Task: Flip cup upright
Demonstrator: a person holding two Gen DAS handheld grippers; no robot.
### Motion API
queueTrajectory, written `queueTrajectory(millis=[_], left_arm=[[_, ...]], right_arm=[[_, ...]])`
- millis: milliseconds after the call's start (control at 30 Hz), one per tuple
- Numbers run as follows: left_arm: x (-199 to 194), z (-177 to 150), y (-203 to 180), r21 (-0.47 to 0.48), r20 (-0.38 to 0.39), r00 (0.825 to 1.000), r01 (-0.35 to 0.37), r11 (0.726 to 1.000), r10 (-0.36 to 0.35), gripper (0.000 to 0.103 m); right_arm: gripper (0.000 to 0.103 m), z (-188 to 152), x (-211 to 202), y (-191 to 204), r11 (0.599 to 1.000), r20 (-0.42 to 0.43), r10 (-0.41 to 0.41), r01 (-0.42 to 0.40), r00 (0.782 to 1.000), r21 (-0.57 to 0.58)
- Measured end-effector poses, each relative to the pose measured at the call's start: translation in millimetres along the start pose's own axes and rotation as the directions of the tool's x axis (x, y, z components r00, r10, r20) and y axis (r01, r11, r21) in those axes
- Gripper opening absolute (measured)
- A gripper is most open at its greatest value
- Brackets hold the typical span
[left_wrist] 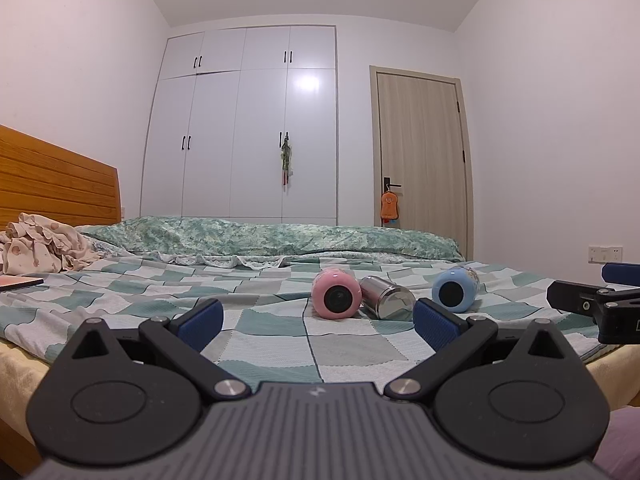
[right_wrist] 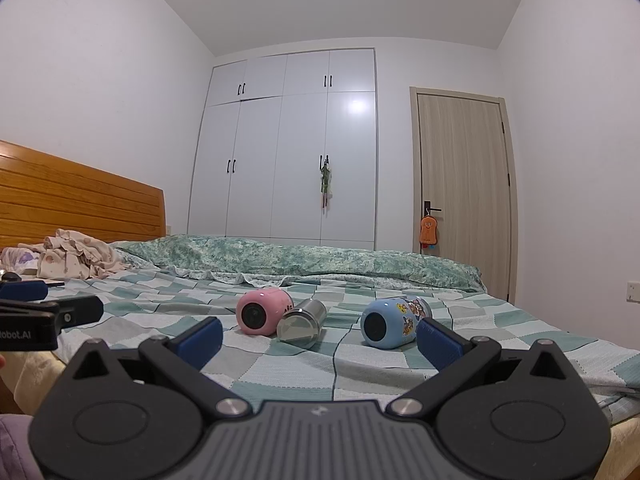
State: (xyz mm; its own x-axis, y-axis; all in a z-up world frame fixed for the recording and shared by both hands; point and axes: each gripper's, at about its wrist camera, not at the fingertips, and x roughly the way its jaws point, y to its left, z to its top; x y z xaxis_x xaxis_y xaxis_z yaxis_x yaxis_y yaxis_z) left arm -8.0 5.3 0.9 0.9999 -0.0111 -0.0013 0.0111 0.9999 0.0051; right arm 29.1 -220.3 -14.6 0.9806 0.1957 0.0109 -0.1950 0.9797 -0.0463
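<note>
Three cups lie on their sides on the checked bed sheet (left_wrist: 260,320): a pink cup (left_wrist: 334,294), a steel cup (left_wrist: 386,297) touching it, and a blue cup (left_wrist: 456,285) with cartoon stickers further right. In the right wrist view they show as the pink cup (right_wrist: 262,312), steel cup (right_wrist: 302,322) and blue cup (right_wrist: 394,322). My left gripper (left_wrist: 318,320) is open and empty, short of the cups. My right gripper (right_wrist: 320,338) is open and empty, its right fingertip (right_wrist: 438,342) just in front of the blue cup.
A folded green quilt (left_wrist: 260,236) lies behind the cups. Crumpled clothes (left_wrist: 40,248) sit at the left by the wooden headboard (left_wrist: 52,184). A white wardrobe (left_wrist: 248,128) and a door (left_wrist: 420,148) stand behind. The bed's near edge (right_wrist: 624,440) runs below both grippers.
</note>
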Motion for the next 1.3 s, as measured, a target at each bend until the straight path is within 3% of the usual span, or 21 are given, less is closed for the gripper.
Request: queueTrajectory(millis=[1300], left_arm=[[-2.2, 2.4, -2.1, 0.000, 0.007, 1.000, 0.005, 1.000, -0.005, 0.103]], right_arm=[[0.103, 0.2, 0.0, 0.1, 1.000, -0.001, -0.001, 0.001, 1.000, -0.004]])
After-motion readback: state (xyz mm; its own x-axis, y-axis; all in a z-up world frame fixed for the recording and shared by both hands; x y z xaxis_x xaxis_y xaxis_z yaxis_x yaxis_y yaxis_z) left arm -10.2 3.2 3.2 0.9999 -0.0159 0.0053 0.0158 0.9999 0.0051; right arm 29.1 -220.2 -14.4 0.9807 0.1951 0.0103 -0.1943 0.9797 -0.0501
